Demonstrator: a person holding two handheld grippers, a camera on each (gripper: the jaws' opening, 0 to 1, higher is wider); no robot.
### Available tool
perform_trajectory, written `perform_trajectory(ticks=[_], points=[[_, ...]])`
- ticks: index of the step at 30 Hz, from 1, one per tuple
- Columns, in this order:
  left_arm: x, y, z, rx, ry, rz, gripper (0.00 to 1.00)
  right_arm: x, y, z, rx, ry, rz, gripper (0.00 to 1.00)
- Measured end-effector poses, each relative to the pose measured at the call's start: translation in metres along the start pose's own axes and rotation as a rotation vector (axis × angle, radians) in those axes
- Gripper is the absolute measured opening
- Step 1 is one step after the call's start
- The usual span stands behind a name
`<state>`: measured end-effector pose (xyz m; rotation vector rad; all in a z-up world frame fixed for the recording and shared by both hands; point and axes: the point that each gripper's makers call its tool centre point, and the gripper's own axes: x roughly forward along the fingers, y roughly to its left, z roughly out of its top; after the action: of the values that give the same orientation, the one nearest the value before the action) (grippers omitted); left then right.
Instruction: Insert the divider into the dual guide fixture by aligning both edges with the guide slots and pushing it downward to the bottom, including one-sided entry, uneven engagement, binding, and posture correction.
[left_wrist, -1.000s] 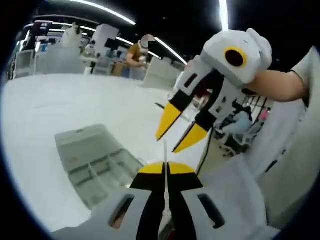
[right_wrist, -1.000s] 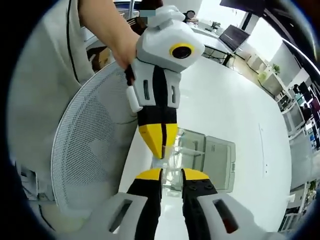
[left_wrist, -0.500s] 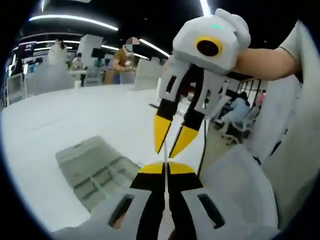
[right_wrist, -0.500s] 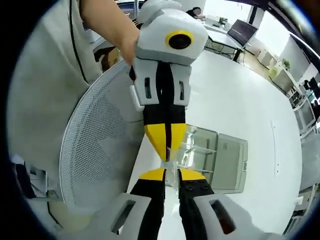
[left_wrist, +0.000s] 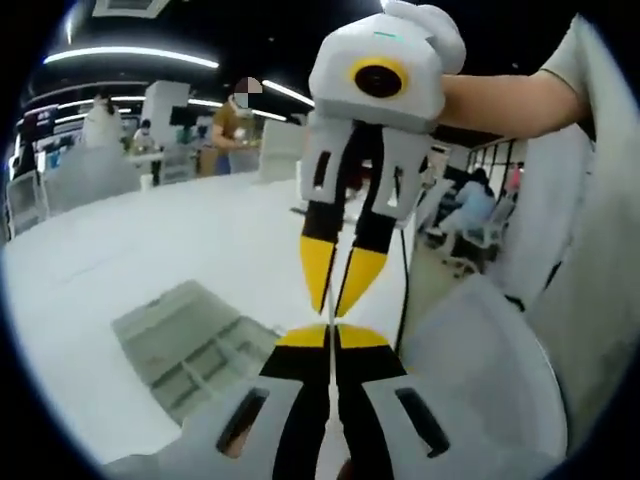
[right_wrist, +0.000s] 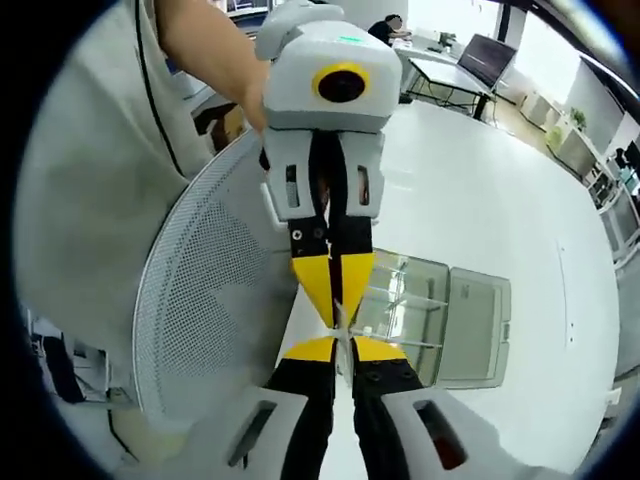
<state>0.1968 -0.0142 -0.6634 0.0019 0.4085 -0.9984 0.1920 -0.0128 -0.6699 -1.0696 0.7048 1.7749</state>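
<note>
Divider (right_wrist: 344, 322): thin clear sheet, edge-on, held in air above bench (left_wrist: 120, 240), between both tongs.
Left tongs (left_wrist: 331, 335): jaws nearly closed, pinching divider's near edge.
Right tongs (right_wrist: 340, 346): jaws narrowly parted around opposite edge; firm grip — cannot tell.
Fixture (right_wrist: 440, 315): clear compartmented box on bench, below, well apart from divider.
Handling, judged: light, stiff, slippery, likely brittle; hold by side edges, keep level.

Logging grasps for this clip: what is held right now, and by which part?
The left gripper is shut on the thin divider's edge. The right gripper closes on its opposite edge; whether it grips yet cannot be told.
</note>
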Motion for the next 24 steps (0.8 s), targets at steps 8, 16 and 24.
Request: perform_trajectory(ticks=[8,16,24], points=[[0.0,-0.004,-0.004,0.033,0.011,-0.012,0.0,0.002,0.009,0.0,0.103,-0.016,0.047,0.0],[0.002,-0.004,-0.004,-0.021,0.015,-0.007,0.02,0.0,0.008,-0.002,0.197,-0.035,0.065,0.0],[0.0,0.004,-0.009,-0.06,0.038,0.013,0.04,-0.003,0.004,-0.003,0.326,-0.057,0.08,0.0]])
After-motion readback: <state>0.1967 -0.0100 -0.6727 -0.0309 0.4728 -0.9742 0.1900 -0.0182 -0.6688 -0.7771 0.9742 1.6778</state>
